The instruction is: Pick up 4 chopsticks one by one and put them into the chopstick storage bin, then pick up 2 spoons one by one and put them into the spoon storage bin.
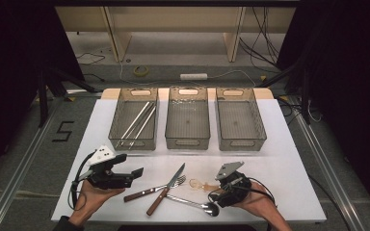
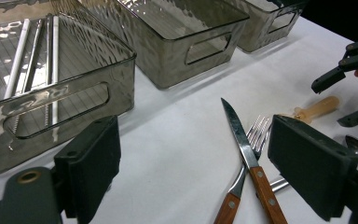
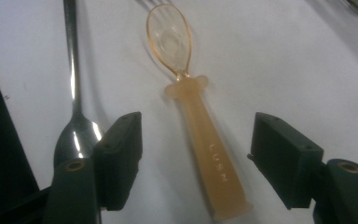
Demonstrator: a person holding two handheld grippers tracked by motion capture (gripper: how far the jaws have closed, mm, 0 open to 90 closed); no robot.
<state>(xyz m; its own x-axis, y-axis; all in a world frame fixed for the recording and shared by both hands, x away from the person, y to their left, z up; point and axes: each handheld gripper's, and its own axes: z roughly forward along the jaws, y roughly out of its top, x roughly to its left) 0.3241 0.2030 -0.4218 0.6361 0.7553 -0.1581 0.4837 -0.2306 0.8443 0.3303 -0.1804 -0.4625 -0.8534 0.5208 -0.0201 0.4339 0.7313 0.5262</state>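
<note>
right tool (image 3: 196, 158): our jaws stand apart on either side of the amber spoon's handle, not pressing it; we judge this is the line-up before a pinch, the handle running straight up the gap so the pads can meet its flat sides.
amber spoon (image 3: 200, 140): lies flat on the white counter (image 1: 279, 159), bowl toward 12 o'clock in the right gripper view, handle toward 6; in the high view it sits at 9 o'clock of the right tool (image 1: 220, 185), just beside the fork tines.
left tool (image 2: 196, 172): jaws wide apart and holding nothing, hovering at 9 o'clock of the cutlery pile, likely waiting its turn.
knife (image 2: 247, 158) and fork (image 2: 247, 158): crossed, wooden handles toward us, so neither is free to lift cleanly.
metal spoon (image 3: 74, 116): close by the right tool's left jaw, a snag risk.
trays (image 1: 188, 144): three in a row at 12 o'clock; the left one holds straws (image 1: 137, 122), which suggests sorting by kind.
</note>
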